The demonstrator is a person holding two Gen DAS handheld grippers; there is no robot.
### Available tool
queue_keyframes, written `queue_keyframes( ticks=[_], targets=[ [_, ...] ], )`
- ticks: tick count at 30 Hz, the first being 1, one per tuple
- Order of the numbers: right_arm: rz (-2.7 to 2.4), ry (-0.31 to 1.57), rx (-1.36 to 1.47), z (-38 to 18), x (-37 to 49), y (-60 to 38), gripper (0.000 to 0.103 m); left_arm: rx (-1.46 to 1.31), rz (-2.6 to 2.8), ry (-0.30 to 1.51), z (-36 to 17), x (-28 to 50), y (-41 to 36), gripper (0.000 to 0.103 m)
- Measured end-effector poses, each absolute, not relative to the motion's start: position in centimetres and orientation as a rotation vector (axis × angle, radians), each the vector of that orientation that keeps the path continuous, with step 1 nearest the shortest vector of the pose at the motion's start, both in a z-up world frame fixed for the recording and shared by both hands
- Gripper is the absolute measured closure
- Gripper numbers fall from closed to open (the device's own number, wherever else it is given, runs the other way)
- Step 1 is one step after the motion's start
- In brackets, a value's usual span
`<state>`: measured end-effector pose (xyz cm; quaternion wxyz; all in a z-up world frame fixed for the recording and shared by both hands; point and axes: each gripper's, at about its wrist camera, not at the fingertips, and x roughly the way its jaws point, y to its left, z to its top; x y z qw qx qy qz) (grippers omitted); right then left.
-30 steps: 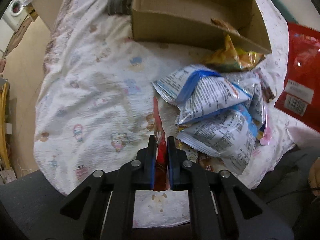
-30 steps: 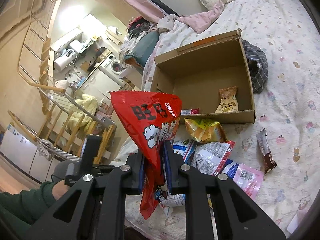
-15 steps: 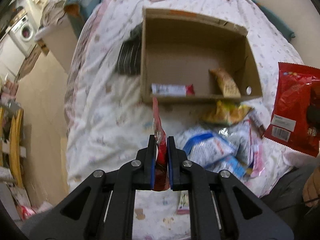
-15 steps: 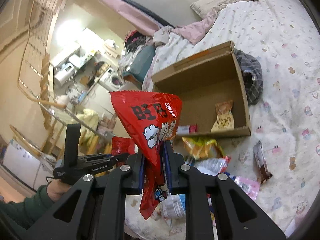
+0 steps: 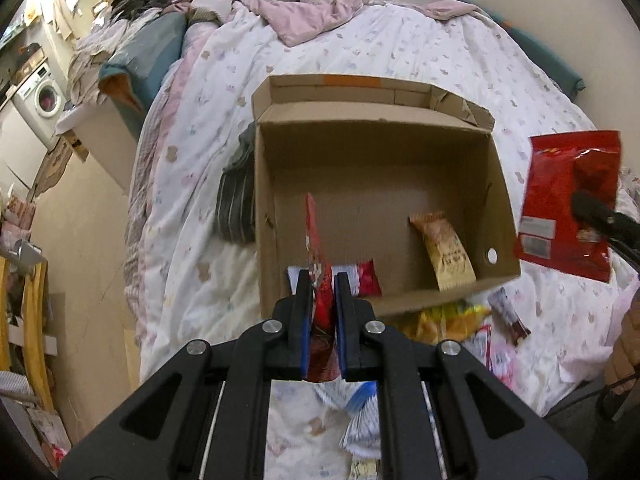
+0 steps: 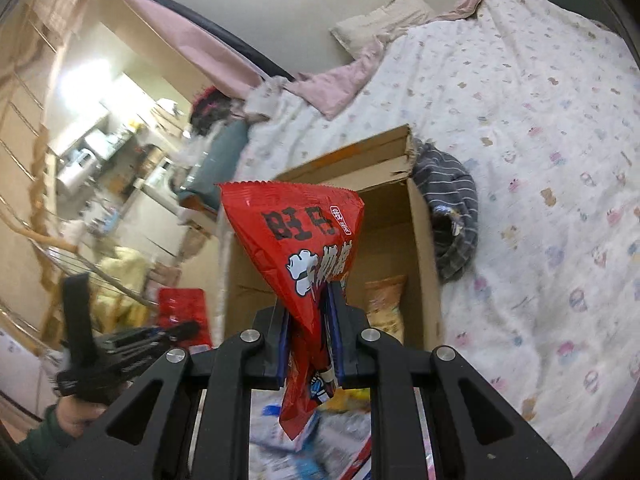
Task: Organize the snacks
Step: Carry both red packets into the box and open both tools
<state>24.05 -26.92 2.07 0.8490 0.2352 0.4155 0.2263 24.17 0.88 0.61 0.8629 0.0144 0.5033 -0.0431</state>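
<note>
Above the cardboard box point(image 5: 376, 184) on the bed point(image 5: 400, 52), the left claw point(image 5: 319, 296) clamps a thin red packet point(image 5: 316, 240) while the right claw point(image 6: 311, 312) clamps a red snack bag point(image 6: 296, 224).

Our left claw point(image 5: 320, 304) is clamped tight, pointing toward twelve o'clock; our right claw point(image 6: 310, 316) is likewise clamped, aimed at twelve o'clock, both raised.

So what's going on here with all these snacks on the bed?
A person is sorting snack packets into a cardboard box on the bed. The left gripper is shut on a thin red packet, held over the box's near edge. The right gripper is shut on a large red snack bag in the air. An orange packet already lies in the box; others lie loose outside it.
</note>
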Motion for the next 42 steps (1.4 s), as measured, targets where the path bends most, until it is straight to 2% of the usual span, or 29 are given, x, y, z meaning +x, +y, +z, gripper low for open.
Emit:
queue_keyframes(
  ticks=[15,24,37,42],
  targets=[
    [0.344,1.025,0.316,-4.1,28.0,-24.1,0.086,0.028,-0.061,1.100,-4.5,28.2,0.5,0.095],
    [0.295,1.071,0.227,-5.2,29.0,-23.0,0.086,-0.011,-0.065,1.108,-5.7,28.8,0.3,0.095],
    [0.343,1.064,0.347,-5.2,29.0,-24.1,0.085,-0.032,-0.075,1.083,-5.5,28.4,0.3,0.092],
    [0.357,1.073,0.365,-5.3,29.1,-24.0,0.082,-0.029,-0.076,1.078,-5.4,28.2,0.3,0.092]
  ],
)
